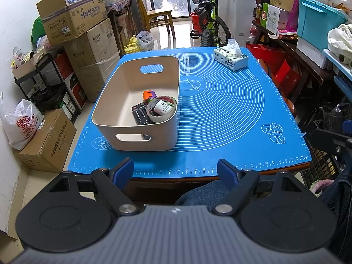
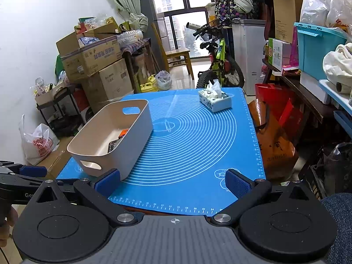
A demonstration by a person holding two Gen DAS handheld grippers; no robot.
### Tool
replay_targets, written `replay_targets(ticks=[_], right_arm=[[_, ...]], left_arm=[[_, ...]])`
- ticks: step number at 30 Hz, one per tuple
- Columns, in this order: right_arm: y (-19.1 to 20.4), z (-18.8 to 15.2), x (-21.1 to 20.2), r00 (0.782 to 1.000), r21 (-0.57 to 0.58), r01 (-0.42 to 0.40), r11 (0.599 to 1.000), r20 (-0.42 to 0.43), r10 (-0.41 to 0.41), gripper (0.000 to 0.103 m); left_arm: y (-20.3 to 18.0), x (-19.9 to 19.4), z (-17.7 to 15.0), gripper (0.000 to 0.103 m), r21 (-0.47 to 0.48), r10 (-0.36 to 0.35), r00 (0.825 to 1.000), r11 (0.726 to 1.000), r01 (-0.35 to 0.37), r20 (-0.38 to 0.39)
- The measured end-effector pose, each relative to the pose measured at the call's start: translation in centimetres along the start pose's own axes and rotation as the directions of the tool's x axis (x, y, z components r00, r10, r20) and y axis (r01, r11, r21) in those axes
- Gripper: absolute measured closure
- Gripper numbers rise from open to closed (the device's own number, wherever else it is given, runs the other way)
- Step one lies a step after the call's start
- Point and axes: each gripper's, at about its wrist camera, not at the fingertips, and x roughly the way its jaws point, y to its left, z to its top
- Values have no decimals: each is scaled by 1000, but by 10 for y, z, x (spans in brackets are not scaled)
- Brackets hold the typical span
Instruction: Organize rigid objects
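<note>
Scene: a bench [image 1: 220,171] under a blue baking mat [image 1: 231,114] in a cluttered storeroom, boxes and a bicycle [image 1: 209,22] behind.

Bin: a beige bin [image 1: 123,132] stands on the mat's left half, handle slots at both ends, its long side running away from the cameras.

Contents: a black remote control [image 1: 140,114], a tape roll [image 1: 161,116] with a small white bottle [image 1: 162,108] lying inside its ring, and an orange-and-purple cube [image 1: 149,95], all crowded into the bin's near right corner.

Elsewhere on the mat: only a tissue box [image 1: 231,58] at the far right corner, well apart from the bin (soft goods, probably outside the task).

Left gripper [image 1: 176,168]: jaws apart and empty, hovering at the bench's near edge just short of the bin.

Right gripper [image 2: 173,181]: jaws apart and empty, over the mat's near edge beside the bin's corner.

Progress: judging by the bare mat, the sorting looks finished or nearly so.

Risk: either gripper pushed forward carelessly could knock the bin toward the left edge, which it already sits near; the bottle, resting loose in the tape ring, would likely roll out if the bin were jolted.
</note>
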Motion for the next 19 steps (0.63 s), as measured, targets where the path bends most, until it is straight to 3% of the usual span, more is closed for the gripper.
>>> replay_targets(ticks=[19], right_arm=[[-1,1,-1,1000,-1,1,1000,1,-1,3]], left_arm=[[8,-3,3,20,-8,9,1000,1000,-9,1]])
